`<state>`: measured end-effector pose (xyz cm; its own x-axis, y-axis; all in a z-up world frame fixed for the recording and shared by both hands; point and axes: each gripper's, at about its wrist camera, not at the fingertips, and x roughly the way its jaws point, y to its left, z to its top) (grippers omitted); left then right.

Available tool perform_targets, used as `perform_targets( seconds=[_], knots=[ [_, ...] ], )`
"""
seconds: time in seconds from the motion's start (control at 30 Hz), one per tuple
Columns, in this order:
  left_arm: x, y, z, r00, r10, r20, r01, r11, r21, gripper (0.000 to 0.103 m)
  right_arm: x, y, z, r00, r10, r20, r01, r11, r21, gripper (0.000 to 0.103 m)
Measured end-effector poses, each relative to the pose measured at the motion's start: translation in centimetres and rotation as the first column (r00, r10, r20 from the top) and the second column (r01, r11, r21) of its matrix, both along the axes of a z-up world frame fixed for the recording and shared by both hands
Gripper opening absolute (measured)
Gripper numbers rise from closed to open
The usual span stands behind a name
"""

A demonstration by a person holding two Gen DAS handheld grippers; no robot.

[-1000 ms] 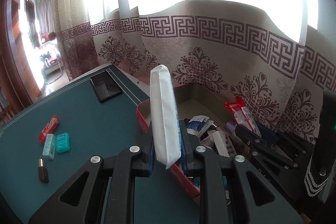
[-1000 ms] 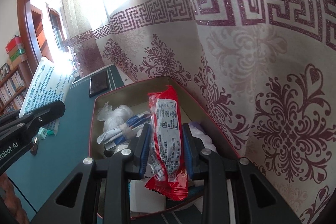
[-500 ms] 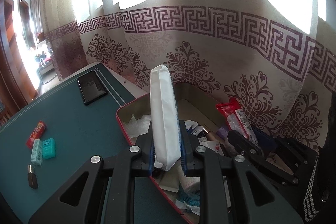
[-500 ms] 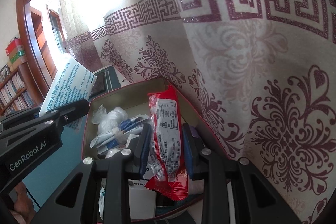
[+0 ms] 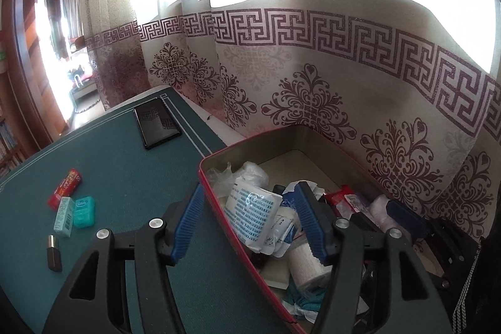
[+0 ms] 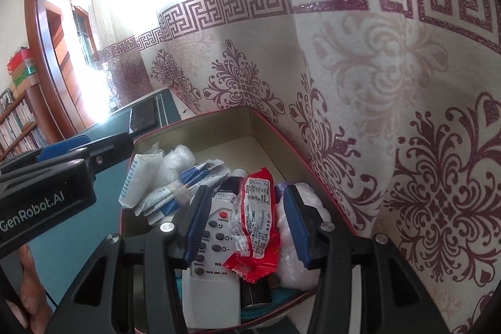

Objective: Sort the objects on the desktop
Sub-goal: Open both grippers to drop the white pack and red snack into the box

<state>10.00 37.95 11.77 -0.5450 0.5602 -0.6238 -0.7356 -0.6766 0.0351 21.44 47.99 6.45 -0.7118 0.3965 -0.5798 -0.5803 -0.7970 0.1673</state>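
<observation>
Grippers opening: left gripper (image 5: pixel 247 221) and right gripper (image 6: pixel 245 224) over red tin (image 5: pixel 219 177).

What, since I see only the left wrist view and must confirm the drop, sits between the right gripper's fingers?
Observer: A red snack packet lies between the right gripper's opening jaws, touching neither pad.
Operator: What is it resting on?
Observer: Partly on a white remote control, buttons up, inside the box.
</observation>
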Motion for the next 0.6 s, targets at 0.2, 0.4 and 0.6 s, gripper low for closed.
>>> perform_targets(
  seconds=[0.2, 0.4, 0.6],
  knots=[
    [-0.5, -1.2, 0.3, 1.0, 0.026, 0.005, -0.026, 1.0, 0.001, 0.064, 0.1, -0.6, 0.3, 1.0, -0.007, -0.001, 0.007, 1.0, 0.007, 0.063],
    [-0.4, -2.2, 0.7, 0.999, 0.036, -0.007, -0.036, 0.999, 0.0, 0.065, 0.1, -1.2, 0.8, 1.0, -0.01, -0.006, 0.01, 1.0, 0.021, 0.067],
    [-0.6, -4.0, 0.9, 0.997, 0.07, -0.022, -0.07, 0.997, -0.01, 0.066, 0.0, -2.0, 1.4, 1.0, -0.004, -0.019, 0.004, 1.0, 0.027, 0.07]
  ],
)
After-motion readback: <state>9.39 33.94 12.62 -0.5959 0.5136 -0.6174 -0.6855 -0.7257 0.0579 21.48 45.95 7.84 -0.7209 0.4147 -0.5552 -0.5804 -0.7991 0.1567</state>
